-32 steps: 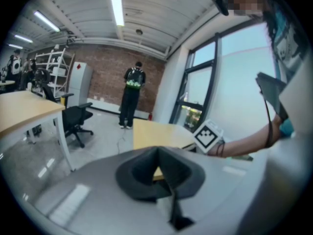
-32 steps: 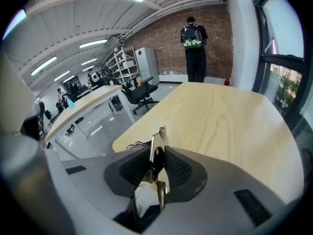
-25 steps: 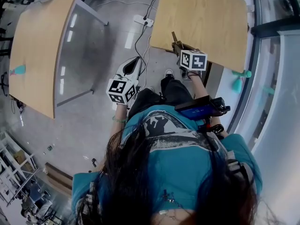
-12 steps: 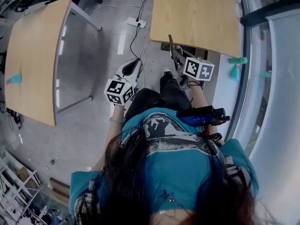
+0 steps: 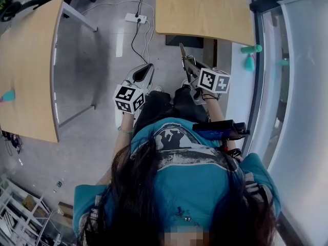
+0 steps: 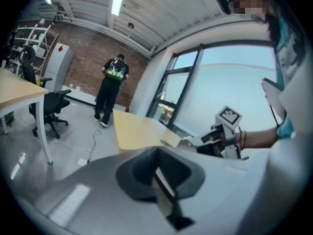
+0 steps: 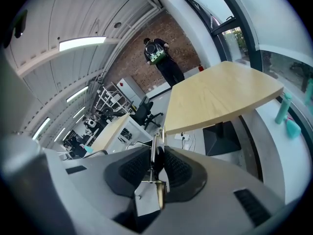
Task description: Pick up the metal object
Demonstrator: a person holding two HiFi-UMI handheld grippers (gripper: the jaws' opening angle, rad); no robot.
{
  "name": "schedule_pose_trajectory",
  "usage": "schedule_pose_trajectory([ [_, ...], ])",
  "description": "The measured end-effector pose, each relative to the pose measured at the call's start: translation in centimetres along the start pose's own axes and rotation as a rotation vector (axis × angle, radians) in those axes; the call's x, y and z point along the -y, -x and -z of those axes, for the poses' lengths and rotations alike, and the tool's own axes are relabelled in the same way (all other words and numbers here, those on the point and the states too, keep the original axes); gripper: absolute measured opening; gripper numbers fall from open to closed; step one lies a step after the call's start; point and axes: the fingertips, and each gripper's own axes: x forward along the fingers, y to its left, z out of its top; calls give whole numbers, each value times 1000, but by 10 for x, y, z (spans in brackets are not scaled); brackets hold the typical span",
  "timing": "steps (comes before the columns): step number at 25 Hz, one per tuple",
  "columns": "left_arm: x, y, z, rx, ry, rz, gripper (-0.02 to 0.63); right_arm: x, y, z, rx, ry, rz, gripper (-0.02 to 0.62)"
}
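Observation:
The metal object (image 7: 155, 151) is a thin strip with a brass-coloured end, standing upright between the dark pads of my right gripper (image 7: 157, 161), which is shut on it. In the head view the right gripper (image 5: 186, 65) is in the air in front of the person, just short of the wooden table (image 5: 205, 9), and the metal object (image 5: 181, 49) sticks out past its tips. My left gripper (image 5: 145, 68) is held lower left of it over the floor. The left gripper (image 6: 157, 173) has its pads together with nothing between them.
A second wooden table (image 5: 25, 60) stands at the left with a teal item (image 5: 7, 95) on it. A power strip (image 5: 132, 18) and cables lie on the floor. Teal bottles (image 5: 248, 49) stand by the window. A person (image 7: 159, 58) stands far off.
The right gripper has come back from the table's edge with the metal object in it and rolled somewhat. The left gripper has shifted too. Both tables have slid upward in the head view.

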Motion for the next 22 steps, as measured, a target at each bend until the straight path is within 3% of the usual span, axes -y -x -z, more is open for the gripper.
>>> schedule_pose_trajectory([
  [8, 22, -4, -3, 29, 6, 12, 2, -2, 23, 3, 2, 0, -25, 97],
  [16, 117, -11, -1, 41, -49, 16, 2, 35, 116, 30, 48, -31, -48, 97],
  [22, 120, -13, 3, 73, -56, -29, 2, 45, 120, 39, 41, -27, -60, 97],
])
